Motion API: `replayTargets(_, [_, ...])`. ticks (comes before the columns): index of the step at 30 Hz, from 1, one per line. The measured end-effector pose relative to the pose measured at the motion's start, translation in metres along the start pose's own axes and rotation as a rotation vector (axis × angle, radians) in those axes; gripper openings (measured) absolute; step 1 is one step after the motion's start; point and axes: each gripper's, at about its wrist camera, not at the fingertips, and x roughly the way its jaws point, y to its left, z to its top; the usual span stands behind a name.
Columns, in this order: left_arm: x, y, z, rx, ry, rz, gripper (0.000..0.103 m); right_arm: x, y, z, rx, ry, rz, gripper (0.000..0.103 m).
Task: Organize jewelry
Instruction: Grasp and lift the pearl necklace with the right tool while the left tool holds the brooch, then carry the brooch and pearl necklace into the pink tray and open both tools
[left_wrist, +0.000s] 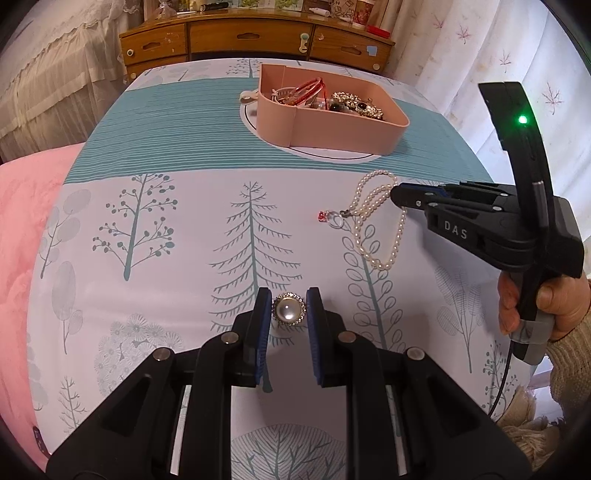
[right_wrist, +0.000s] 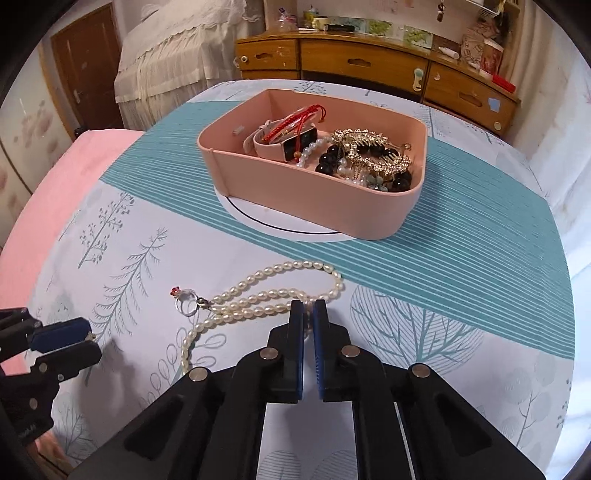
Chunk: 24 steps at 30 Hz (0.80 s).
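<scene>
Left gripper (left_wrist: 289, 308): jaws clamped on a pearl brooch (left_wrist: 289, 309), near side. Right gripper (right_wrist: 308, 308): jaws clamped on the pearl necklace (right_wrist: 258, 295) lying on the bedspread (right_wrist: 129, 258). Pink tray (right_wrist: 314, 199) stands far, holding jewelry.

Both grippers (left_wrist: 289, 306) (right_wrist: 308, 308) are black plastic with blue pads, silver screws; one has white "DAS" letters, green light, beige knitted sleeve (left_wrist: 569, 354).
</scene>
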Motion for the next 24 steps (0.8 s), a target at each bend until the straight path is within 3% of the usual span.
replayTargets(5, [0.000, 0.002, 0.000, -0.008, -0.001, -0.002, 0.016, -0.014, -0.008, -0.008, 0.038, -0.027, 0.031, 0.004])
replayTargets(11, [-0.002, 0.000, 0.001, -0.007, -0.004, -0.002, 0.016, -0.065, -0.019, -0.006, 0.083, -0.125, 0.073, 0.004])
replayTargets(19, [-0.009, -0.008, 0.003, 0.008, -0.007, 0.000, 0.016, -0.147, -0.021, 0.024, 0.089, -0.282, 0.114, 0.004])
replayTargets(24, [-0.029, -0.012, 0.029, 0.013, -0.023, -0.011, 0.016, -0.197, -0.019, 0.054, 0.062, -0.373, 0.125, 0.004])
